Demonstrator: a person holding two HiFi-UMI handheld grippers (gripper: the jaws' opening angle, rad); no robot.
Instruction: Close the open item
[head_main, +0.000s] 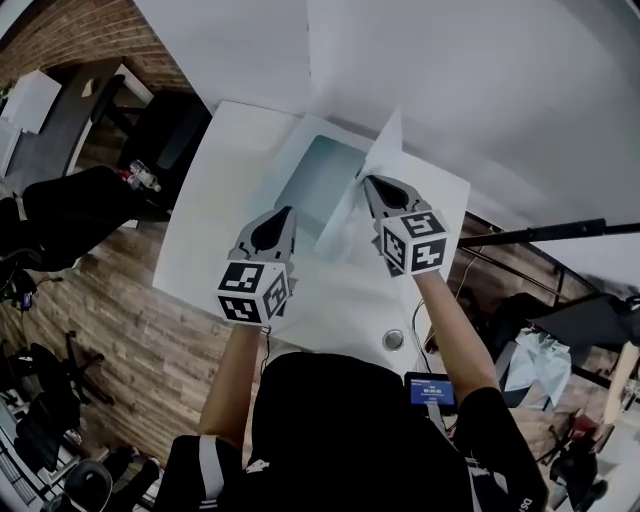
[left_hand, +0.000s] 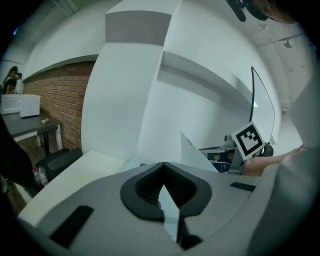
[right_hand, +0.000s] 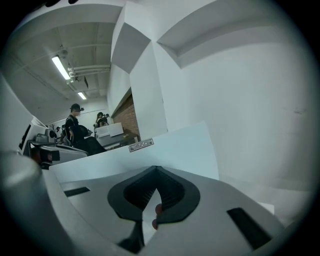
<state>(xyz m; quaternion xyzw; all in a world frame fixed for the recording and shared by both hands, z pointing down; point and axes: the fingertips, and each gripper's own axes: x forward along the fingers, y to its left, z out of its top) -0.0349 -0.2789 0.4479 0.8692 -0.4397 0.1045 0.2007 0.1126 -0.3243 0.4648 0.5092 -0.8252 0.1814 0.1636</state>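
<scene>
A flat white box lies open on the white table, its pale grey-green inside showing. Its white lid stands up on the right side. My right gripper is shut, with its tip against the lid's near face; in the right gripper view the lid, which bears a small label, fills the space just past the right gripper. My left gripper is shut and holds nothing, its tip over the box's near edge. In the left gripper view the lid rises just beyond the left gripper.
Black office chairs and a bottle are off the table's left edge. A round cable grommet sits near the front edge. A black rod runs at the right. People stand far behind, by desks.
</scene>
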